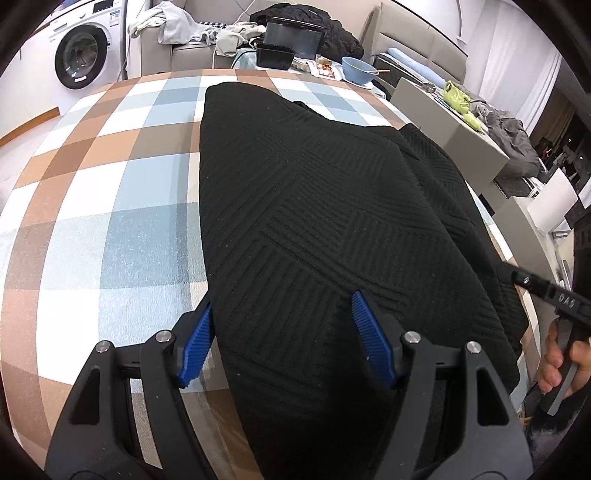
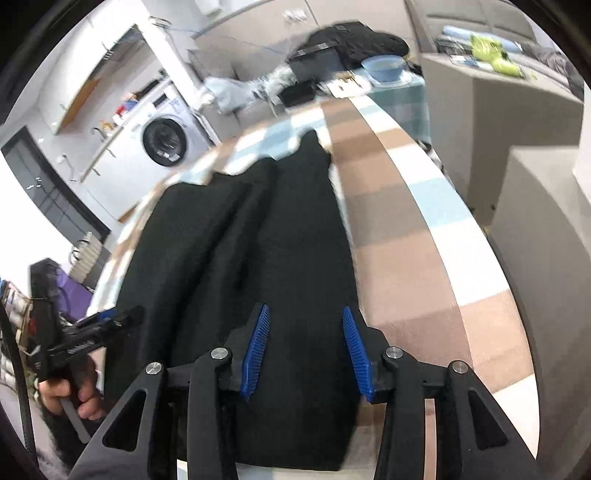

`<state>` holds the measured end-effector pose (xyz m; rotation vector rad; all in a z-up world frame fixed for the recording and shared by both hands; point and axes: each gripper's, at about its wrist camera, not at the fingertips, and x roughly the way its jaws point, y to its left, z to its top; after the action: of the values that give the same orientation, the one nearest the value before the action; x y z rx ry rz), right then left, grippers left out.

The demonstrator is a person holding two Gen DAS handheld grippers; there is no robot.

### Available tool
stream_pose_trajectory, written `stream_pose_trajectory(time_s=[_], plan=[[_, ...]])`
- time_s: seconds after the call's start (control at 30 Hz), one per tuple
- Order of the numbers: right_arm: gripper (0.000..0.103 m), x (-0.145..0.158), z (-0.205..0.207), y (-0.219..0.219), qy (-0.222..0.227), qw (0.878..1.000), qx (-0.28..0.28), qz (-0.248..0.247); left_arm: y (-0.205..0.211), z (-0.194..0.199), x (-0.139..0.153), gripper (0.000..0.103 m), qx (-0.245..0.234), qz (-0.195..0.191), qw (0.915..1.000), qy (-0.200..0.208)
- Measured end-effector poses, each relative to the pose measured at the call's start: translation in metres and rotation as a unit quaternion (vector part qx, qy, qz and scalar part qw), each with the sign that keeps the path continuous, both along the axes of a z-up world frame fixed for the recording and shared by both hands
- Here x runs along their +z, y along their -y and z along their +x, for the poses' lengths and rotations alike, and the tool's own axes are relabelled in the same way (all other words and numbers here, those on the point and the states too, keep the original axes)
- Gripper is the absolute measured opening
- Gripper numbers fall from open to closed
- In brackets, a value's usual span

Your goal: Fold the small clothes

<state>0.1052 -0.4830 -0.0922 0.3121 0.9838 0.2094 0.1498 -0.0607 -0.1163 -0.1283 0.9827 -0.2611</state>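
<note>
On the table: a black knitted garment (image 1: pixel 332 206) with a ribbed diamond pattern lies spread along the checked tablecloth, its near end hanging toward the camera; the right wrist view shows it (image 2: pixel 258 240) in long lengthwise folds, though that picture is blurred.
Left hand-held gripper (image 1: pixel 286 336): jaws wide apart, blue ribbed pads (image 1: pixel 373 339) either side of the garment's left near edge, one pad over the cloth and one at its border; nothing is pinched between them.
Right hand-held gripper (image 2: pixel 304 350): jaws apart at a middling width, hovering over the garment's near right part, holding nothing.
Writing: white letters on the right hand-held gripper's body as seen from the left wrist camera (image 1: pixel 554 295) appear upside down and I cannot make them out with confidence.
Table (image 1: pixel 92 221): covered in brown, blue and white checks.
Far end of table: blue bowl (image 1: pixel 356 68) with a utensil in it, black tray (image 1: pixel 275 55), a dark screen (image 1: pixel 295 38) standing behind the tray.
Beyond: front-loading washing machine (image 1: pixel 79 55) with an unreadable label, sofa heaped with pale clothes (image 1: pixel 177 22), green frog-like mug (image 1: pixel 458 98) on a grey counter.
</note>
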Motion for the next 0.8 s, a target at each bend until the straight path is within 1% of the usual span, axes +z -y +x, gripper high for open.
stream_pose_trajectory(time_s=[0.13,0.2,0.27,0.3,0.43,0.53,0.63,0.73,0.8], plan=[[0.042,-0.003,0.003,-0.009,0.012,1.000,0.022,0.001,-0.001,0.001,0.000,0.068,0.003,-0.004,1.0000,-0.001],[0.027,-0.006,0.009,-0.013,0.012,1.000,0.028,0.003,-0.002,0.001,0.000,0.068,0.002,-0.005,1.0000,-0.001],[0.026,-0.009,0.014,-0.021,0.012,0.999,0.033,-0.007,-0.003,0.001,0.000,0.068,0.003,-0.005,1.0000,-0.002],[0.023,-0.009,0.016,-0.024,0.013,0.999,0.038,-0.007,-0.004,0.001,0.000,0.068,0.005,-0.005,1.0000,-0.003],[0.022,-0.011,0.025,-0.041,0.012,0.998,0.056,-0.007,-0.015,-0.001,0.000,0.068,0.012,-0.006,0.9999,-0.003],[0.022,-0.009,0.035,-0.056,0.014,0.997,0.072,0.002,-0.027,-0.004,0.002,0.068,0.023,-0.003,0.9997,-0.004],[0.022,-0.008,0.042,-0.072,0.014,0.996,0.087,-0.006,-0.041,-0.009,0.004,0.068,0.038,-0.003,0.9993,-0.004],[0.022,-0.006,0.042,-0.070,0.007,0.996,0.090,-0.014,-0.051,-0.011,0.004,0.068,0.047,-0.017,0.9987,-0.007],[0.022,-0.007,0.038,-0.057,-0.003,0.997,0.071,-0.032,-0.053,-0.012,0.006,0.068,0.047,-0.018,0.9987,-0.005]])
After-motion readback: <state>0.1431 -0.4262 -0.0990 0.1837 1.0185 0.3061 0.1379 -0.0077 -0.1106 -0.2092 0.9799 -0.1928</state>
